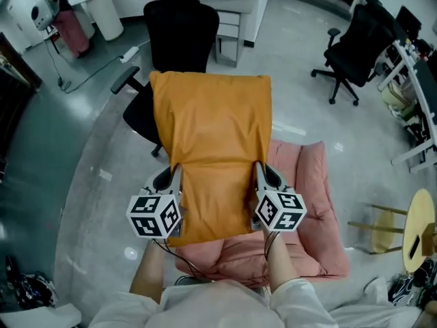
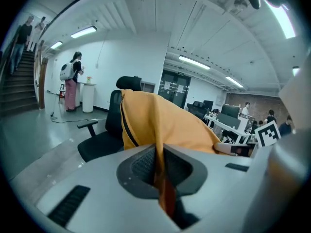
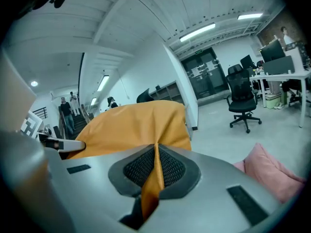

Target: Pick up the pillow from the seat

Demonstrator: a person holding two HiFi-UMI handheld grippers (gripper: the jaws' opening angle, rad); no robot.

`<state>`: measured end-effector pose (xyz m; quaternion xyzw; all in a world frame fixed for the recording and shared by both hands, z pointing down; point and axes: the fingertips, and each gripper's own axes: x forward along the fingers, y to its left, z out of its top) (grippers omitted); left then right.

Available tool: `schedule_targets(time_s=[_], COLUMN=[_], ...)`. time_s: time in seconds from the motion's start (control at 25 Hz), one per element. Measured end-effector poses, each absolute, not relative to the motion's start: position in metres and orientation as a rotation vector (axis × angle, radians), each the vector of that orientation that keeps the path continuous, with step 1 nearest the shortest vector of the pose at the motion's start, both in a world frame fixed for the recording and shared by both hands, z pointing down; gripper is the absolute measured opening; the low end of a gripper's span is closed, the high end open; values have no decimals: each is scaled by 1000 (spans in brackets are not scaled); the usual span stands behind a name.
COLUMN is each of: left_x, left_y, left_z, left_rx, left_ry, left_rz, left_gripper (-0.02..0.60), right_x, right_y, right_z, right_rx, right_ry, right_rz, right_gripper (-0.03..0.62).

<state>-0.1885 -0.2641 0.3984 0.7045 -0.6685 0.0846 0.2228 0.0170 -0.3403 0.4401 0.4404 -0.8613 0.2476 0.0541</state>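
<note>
Black chair (image 1: pixel 179 29): mostly hidden behind the pillow (image 1: pixel 208 149); only the backrest top and one armrest show. Pink seat (image 1: pixel 311 210): near half covered by the pillow. Head view: tips of left gripper (image 1: pixel 173 173) and right gripper (image 1: pixel 263 173) sunk in pillow folds. Yellow round table (image 1: pixel 423 227): cut by right edge. Figures on stairs (image 3: pixel 65 111): too small to make out.

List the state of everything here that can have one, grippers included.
orange pillow: raised, stretched between both grippers, pinched at its near edge.
left gripper: shut on the pillow's fabric.
right gripper: shut on the pillow's fabric.
pink seat: on the floor, partly hidden under the pillow.
black office chair: upright, unoccupied, beyond the pillow.
</note>
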Motion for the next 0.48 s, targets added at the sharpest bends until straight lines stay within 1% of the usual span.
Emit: schedule_targets(time_s=[0.24,0.48], left_x=[-247,-276], left_y=[-210,-173], left_z=[372,359], left_rx=[1901,1922], left_ry=[-1929,-1929], left_rz=[151,97], left_gripper=[18,18], right_x=[-45,-72], right_y=[-302,-266], right_z=[406,383], right_rx=[1246,1247], right_ry=[-2692,-2724], right_rz=[686,643], right_gripper=[37,37])
